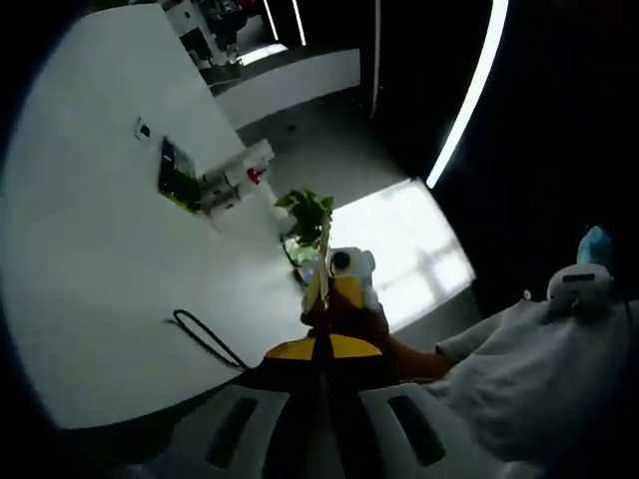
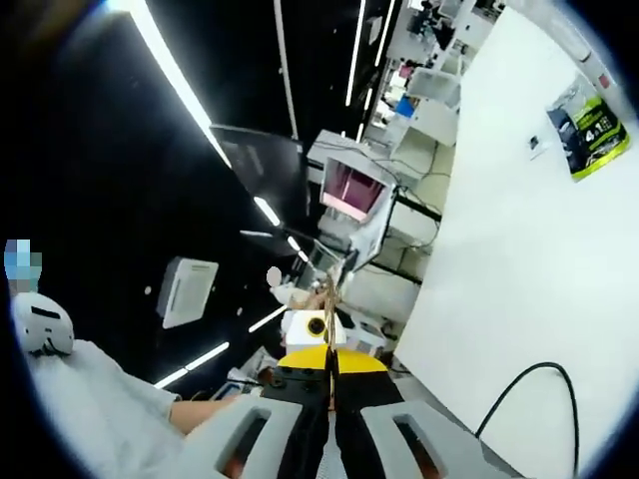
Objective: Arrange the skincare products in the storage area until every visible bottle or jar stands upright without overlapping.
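Both grippers point way off the work: risk is swinging back blind and knocking bottles w/ a jaw. Left gripper (image 1: 321,344) jaws pressed together, nothing between; right gripper (image 2: 329,384) same, empty. Skincare products (image 1: 235,180) sit clustered far off on the white desk (image 1: 90,259), beside a plant (image 1: 308,215).

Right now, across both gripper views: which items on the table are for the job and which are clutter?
Job:
- cluster of white containers, one red-capped; probably the skincare products, too small to tell for sure

Just lying about:
- green-and-black packet
- leafy plant
- black cable
- small dark item near the packet
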`<state>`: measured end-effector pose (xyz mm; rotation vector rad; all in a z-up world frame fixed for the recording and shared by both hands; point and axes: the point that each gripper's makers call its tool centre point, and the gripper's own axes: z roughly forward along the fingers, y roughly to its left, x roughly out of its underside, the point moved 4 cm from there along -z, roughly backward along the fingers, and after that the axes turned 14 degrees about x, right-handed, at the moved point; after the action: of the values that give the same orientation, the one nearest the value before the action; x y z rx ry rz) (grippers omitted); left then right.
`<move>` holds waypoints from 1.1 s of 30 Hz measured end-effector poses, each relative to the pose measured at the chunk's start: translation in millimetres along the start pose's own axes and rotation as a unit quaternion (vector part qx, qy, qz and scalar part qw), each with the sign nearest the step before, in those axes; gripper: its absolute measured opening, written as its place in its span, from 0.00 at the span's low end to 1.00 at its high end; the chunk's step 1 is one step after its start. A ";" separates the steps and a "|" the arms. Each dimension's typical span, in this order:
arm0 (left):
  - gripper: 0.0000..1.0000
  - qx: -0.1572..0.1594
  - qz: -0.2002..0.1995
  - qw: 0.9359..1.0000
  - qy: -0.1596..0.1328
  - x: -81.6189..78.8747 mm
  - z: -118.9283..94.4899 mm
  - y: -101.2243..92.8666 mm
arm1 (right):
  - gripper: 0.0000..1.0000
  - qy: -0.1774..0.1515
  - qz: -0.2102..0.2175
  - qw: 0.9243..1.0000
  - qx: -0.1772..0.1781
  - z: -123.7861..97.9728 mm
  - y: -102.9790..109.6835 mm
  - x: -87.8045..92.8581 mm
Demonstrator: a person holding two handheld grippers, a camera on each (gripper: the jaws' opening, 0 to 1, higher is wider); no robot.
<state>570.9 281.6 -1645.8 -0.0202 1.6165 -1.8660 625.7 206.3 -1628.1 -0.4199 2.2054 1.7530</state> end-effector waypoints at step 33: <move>0.00 0.022 0.027 0.999 0.007 0.0 -2.3 -10.8 | 0.00 0.125 -0.046 0.991 -0.031 6.1 12.4 23.3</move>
<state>565.0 283.8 -1636.8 0.0554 1.5711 -1.8637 599.8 214.0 -1627.7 -0.7839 2.2584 1.8068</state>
